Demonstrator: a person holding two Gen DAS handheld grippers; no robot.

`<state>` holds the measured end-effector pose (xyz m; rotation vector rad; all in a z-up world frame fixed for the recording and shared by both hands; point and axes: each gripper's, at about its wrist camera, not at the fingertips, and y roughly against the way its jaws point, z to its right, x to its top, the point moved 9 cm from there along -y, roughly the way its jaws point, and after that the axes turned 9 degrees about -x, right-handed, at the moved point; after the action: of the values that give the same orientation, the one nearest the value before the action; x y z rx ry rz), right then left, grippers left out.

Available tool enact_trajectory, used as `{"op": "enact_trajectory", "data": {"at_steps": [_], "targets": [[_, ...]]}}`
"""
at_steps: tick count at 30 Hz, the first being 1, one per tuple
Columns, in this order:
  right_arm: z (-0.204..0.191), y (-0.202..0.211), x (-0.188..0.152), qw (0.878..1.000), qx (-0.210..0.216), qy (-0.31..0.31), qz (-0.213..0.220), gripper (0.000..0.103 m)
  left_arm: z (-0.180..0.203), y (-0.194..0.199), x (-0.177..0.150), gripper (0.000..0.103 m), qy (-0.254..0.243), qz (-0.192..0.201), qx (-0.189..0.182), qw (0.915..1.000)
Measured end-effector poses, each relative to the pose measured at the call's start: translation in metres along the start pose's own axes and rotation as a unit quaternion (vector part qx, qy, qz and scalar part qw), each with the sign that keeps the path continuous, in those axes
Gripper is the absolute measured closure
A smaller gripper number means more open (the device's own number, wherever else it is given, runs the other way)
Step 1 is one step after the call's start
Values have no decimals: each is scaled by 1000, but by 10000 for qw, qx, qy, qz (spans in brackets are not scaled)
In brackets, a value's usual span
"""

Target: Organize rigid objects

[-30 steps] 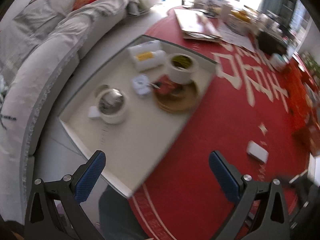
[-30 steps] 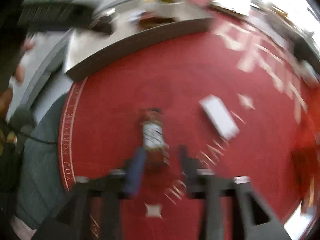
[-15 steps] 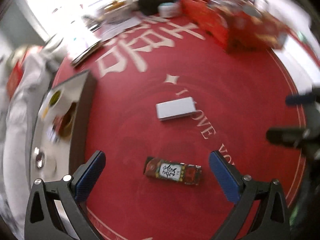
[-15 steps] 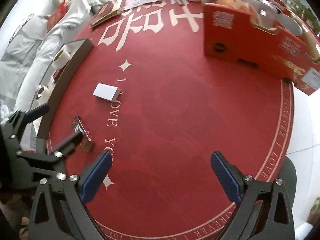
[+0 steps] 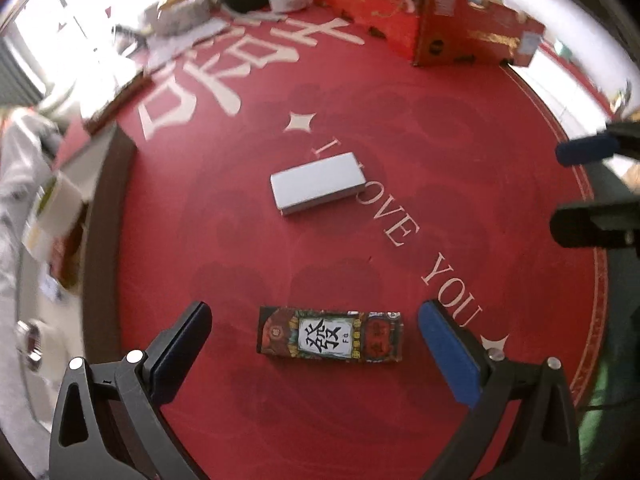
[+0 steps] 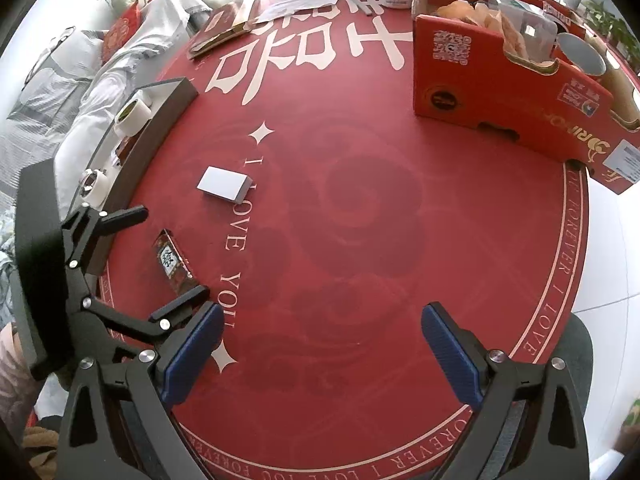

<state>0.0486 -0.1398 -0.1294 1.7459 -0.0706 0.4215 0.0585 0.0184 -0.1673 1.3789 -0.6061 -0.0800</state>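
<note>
The patterned box [image 5: 329,339] lies flat on the red mat [image 5: 440,128], near its edge closest to the person and just inside the "YOU" lettering, with the white box [image 5: 318,188] well apart toward the mat's middle. The left gripper [image 5: 314,350] hangs spread wide, straddling the patterned box lengthwise; closing along that long axis could skid or pivot it. The right gripper [image 6: 320,348] is also spread wide, holding nothing. Half a second ago the patterned box sat further from the left fingers; a second ago that camera faced the tray [image 5: 102,216].
</note>
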Motion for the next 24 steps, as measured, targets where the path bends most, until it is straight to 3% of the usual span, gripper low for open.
{"op": "enact_trajectory", "data": {"at_steps": [2,3,4,8,10,12,16,17,24], "targets": [[-1,1,1,10000,6,6,9,4,2,1,-3,7,91,48,-112,9999],[-1,2,1,10000,10,0,20,4,7,3,-5,19,170,72,-352,9992],[-1,3,2,10000,19,-7,31,4,7,6,-7,28,202,130,-309,9992],[-5,1,5,10000,49,-40,-3,4,0,8,-13,31,650,213,-35,9977],[-9,-2,8,10000,48,-47,-58,4,-14,15,-17,31,1124,292,352,9926],[-15,-5,13,10000,-37,-20,-83,4,-36,19,-25,31,1805,311,748,9802],[-35,-19,30,9996,-131,-169,-207,4,-73,24,-45,30,3305,349,857,9393],[-42,-24,37,9992,-122,-308,-233,4,-77,25,-47,30,3439,358,942,9336],[-72,-49,78,9948,-510,-877,-94,4,-75,25,-51,29,3650,519,1126,9227]]}}
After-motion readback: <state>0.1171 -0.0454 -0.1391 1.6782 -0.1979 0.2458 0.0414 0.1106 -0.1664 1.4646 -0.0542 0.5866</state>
